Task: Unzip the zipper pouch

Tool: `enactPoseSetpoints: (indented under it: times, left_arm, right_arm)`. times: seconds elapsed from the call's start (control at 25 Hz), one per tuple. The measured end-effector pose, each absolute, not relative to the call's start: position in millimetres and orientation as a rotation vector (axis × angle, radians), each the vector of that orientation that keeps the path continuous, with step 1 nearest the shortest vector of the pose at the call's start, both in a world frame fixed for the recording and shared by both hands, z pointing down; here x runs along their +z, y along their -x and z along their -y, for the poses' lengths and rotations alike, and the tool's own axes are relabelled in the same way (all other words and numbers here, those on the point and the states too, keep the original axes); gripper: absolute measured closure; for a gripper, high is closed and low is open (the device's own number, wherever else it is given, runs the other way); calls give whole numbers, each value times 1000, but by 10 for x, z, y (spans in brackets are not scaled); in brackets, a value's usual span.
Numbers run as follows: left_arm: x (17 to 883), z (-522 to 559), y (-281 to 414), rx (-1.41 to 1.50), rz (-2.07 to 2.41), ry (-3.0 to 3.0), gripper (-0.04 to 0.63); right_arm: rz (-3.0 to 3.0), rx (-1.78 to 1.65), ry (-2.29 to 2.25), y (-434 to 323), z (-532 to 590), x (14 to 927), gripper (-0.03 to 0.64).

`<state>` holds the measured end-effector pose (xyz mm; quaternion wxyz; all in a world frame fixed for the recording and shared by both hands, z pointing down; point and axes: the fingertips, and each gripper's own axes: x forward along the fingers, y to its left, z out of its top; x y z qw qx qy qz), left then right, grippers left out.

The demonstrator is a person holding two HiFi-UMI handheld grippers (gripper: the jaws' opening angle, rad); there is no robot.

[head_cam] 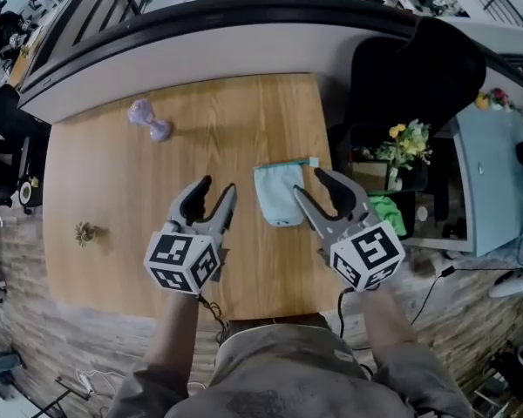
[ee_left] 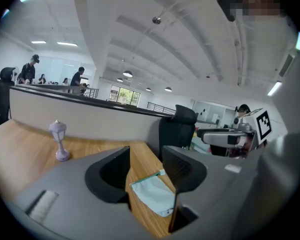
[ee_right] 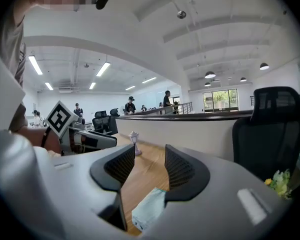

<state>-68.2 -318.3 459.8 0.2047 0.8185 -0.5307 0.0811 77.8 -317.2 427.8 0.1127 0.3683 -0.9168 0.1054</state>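
A pale teal zipper pouch (head_cam: pixel 279 193) lies flat on the wooden table (head_cam: pixel 113 198), its zipper edge at the far side with a small tab at the right corner. My left gripper (head_cam: pixel 216 193) hovers to the pouch's left, open and empty. My right gripper (head_cam: pixel 313 186) hovers just right of the pouch, also open and empty. Between the jaws in the left gripper view, the pouch (ee_left: pixel 152 193) lies on the table below. The right gripper view shows the pouch (ee_right: pixel 147 208) low between its jaws, untouched.
A small lilac lantern ornament (head_cam: pixel 148 118) lies at the table's far left. A tiny dried plant piece (head_cam: pixel 85 232) sits near the left edge. A black office chair (head_cam: pixel 410 77) and yellow flowers (head_cam: pixel 403 144) stand off the table's right side.
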Motion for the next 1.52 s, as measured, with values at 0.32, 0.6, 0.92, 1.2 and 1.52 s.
enactPoseSetpoints:
  times: [0.32,0.6,0.92,1.2,1.52]
  left_arm:
    - [5622,3690,580,340,1344,-2148,407]
    - [6413,3909,392,396,1233,-2025,407]
    - [7067,3944,237,510,1140,-1911,407]
    - [7234,4029,137,587,1143,-1896,400]
    - [7329,4064,142,760,1230,-1939,468]
  right_arm:
    - [2677,361,-1111,-668,3465,4699,437]
    - [2604,419,-1087,-712,3573,5114,437]
    - [2577,492,-1092,-711,3642,5350,437]
    - [2559,527,-1102,-757,3561,5424,437]
    - [2530,563,-1141,-931,3476,5448,437]
